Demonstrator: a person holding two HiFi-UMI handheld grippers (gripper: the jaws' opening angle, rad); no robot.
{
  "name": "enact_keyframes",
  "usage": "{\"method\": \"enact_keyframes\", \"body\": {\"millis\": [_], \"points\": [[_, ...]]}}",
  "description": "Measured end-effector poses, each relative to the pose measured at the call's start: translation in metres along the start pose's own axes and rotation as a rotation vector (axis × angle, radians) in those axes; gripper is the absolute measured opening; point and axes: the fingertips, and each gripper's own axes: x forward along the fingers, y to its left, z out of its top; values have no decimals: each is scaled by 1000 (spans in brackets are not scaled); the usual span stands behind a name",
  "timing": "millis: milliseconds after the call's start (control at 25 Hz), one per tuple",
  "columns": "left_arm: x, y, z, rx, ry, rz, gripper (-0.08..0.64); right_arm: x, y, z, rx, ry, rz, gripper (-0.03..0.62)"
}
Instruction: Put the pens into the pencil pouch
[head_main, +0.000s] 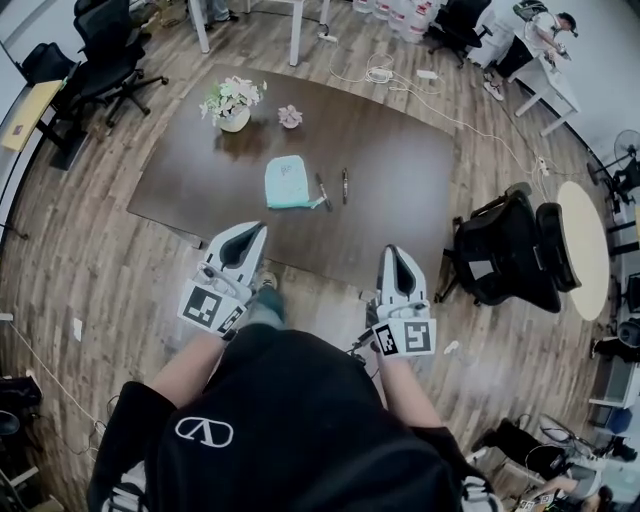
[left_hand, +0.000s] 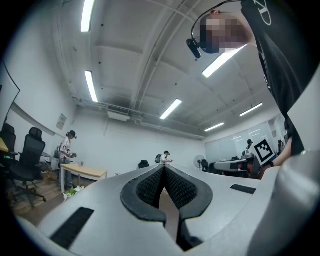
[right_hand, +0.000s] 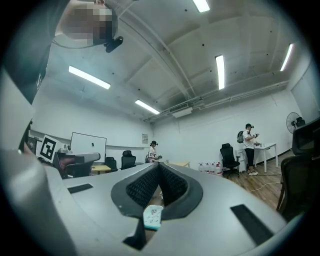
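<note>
Left hand-held gripper (head_main: 256, 231), right hand-held gripper (head_main: 393, 251) (both clenched, empty): pouch (head_main: 286, 182), pens (head_main: 323, 191) lie ahead.

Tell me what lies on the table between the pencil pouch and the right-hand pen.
The other pen lies there, closer to the pencil pouch than to the right-hand pen. The head view shows it.

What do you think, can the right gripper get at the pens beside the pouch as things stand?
Probably yes. The right gripper is at the table's near edge, only bare surface lies between it and the pens, and the pouch sits to their left. Its jaws are shut and must open first.
</note>
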Motion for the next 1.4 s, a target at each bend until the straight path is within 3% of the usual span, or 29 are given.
{"method": "enact_keyframes", "body": {"millis": [280,520,720,1120,1160,1240,1280,1320,1400], "points": [[73,92,-19,-42,18,-72,2,110,-11,-3,-35,31,-64,-2],[117,146,-41,-82,41,-131,2,174,-21,-15,-51,51,-119,-2],[140,165,-57,-104,68,-142,2,207,-30,-24,-43,64,-129,-2],[169,168,-68,-66,103,-92,2,229,-59,-44,14,105,-76,-2],[172,166,-71,-40,118,-101,2,230,-63,-46,22,109,-75,-2],[178,157,-88,82,222,-140,18,229,-68,-51,30,121,-70,-2],[182,153,-100,158,294,-155,213,228,-70,-53,31,126,-68,-2],[186,149,-112,232,359,-166,353,228,-74,-55,32,128,-68,-2],[190,143,-144,372,465,-207,374,227,-82,-58,36,132,-70,-2]]}}
